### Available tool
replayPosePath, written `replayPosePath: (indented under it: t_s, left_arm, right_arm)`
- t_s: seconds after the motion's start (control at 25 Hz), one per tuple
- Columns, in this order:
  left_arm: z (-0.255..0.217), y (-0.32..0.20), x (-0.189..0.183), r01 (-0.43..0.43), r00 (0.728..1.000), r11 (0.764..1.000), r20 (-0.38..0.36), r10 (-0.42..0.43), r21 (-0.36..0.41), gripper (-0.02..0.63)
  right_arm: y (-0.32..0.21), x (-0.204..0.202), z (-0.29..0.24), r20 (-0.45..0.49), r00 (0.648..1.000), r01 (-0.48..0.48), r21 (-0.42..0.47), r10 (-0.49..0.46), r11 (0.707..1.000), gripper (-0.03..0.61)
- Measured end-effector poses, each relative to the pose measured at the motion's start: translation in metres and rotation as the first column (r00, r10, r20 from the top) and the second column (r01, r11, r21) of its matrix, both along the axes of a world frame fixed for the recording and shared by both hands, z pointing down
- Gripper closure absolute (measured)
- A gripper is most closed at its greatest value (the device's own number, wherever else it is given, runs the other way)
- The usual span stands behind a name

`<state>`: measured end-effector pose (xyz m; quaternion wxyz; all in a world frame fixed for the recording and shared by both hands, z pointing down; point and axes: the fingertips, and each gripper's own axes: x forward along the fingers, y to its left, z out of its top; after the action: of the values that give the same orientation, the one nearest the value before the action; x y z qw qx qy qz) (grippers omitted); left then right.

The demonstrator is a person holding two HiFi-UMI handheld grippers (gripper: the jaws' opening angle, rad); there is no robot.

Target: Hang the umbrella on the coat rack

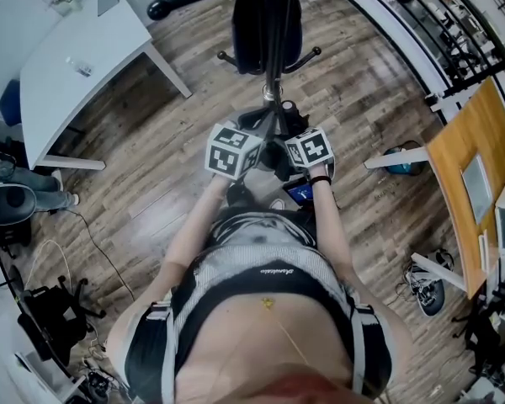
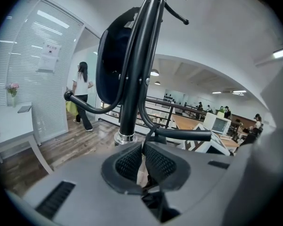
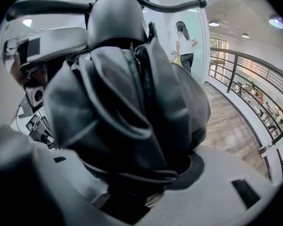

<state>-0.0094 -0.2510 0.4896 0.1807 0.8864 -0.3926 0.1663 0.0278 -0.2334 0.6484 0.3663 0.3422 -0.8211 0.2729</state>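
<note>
Folded umbrella (image 3: 132, 102) clamped in right gripper (image 3: 137, 182) fingers; thin black strap (image 2: 150, 136) pinched by left gripper (image 2: 144, 161) fingers beside coat rack (image 2: 132, 93).

floor (image 1: 151, 162): wood planks lying across centre | white table (image 1: 67, 78) standing upper left | black railing (image 3: 236, 69) running along right | ceiling lights (image 2: 154, 73) glowing mid-frame

The head view looks steeply down; both gripper views look along their jaws from near; all share the coat rack (image 1: 273, 81).
</note>
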Motion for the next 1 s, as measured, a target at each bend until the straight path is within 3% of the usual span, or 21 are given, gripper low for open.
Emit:
replayPosePath:
  t_s: [0.6,0.72,0.88,1.0]
  left_arm:
    - [0.004,-0.002,0.006,-0.021,0.999,1.000,0.029,0.021,0.010,0.600]
    - [-0.004,-0.003,0.010,-0.015,1.000,1.000,-0.027,0.015,-0.001,0.600]
    - [-0.008,-0.007,0.010,-0.022,1.000,1.000,0.009,0.022,0.018,0.601]
    - [-0.007,-0.007,0.011,-0.023,1.000,1.000,-0.003,0.023,0.016,0.601]
  right_arm:
    - [-0.002,-0.010,0.028,0.020,1.000,0.023,-0.051,-0.022,0.998,0.308]
    - [0.003,-0.009,0.039,0.010,1.000,0.022,-0.068,-0.021,0.997,0.310]
    - [-0.001,-0.015,0.041,0.038,0.999,0.020,-0.072,-0.017,0.997,0.310]
    - [-0.003,-0.019,0.044,0.056,0.998,0.021,-0.074,-0.017,0.997,0.310]
